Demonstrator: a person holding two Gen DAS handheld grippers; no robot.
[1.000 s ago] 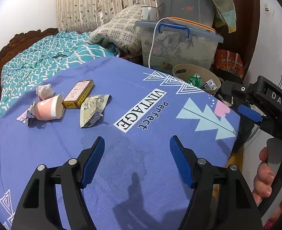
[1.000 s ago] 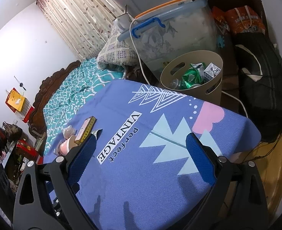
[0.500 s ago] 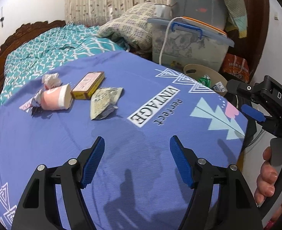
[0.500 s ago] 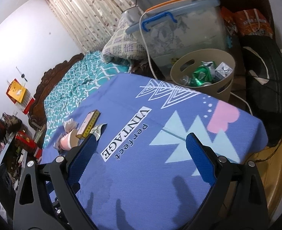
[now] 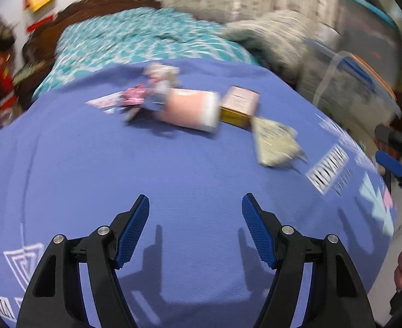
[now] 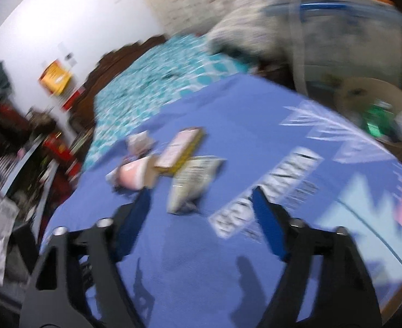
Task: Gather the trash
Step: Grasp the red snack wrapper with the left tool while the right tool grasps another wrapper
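Trash lies in a row on the blue blanket (image 5: 173,180): a crumpled paper wad (image 5: 161,75), a pink wrapper (image 5: 131,99), a pink paper cup (image 5: 192,109) on its side, a small yellow box (image 5: 239,106) and a crumpled pale packet (image 5: 276,142). My left gripper (image 5: 195,221) is open and empty, above the blanket short of the cup. My right gripper (image 6: 201,210) is open and empty, close to the packet (image 6: 192,183), with the box (image 6: 181,147) and the cup (image 6: 135,175) beyond. A beige bin (image 6: 378,114) holding trash stands off the bed's right edge. Both views are blurred.
A clear storage tub (image 6: 345,43) with a blue handle and a patterned pillow (image 5: 272,35) sit at the far right. A teal quilt (image 5: 135,43) covers the far bed up to a dark wooden headboard (image 5: 91,5). Clutter (image 6: 15,142) stands left of the bed.
Both grippers have swung left and moved nearer to the trash row. The bin has slid to the right edge of the right view and out of the left view. Both stay open.
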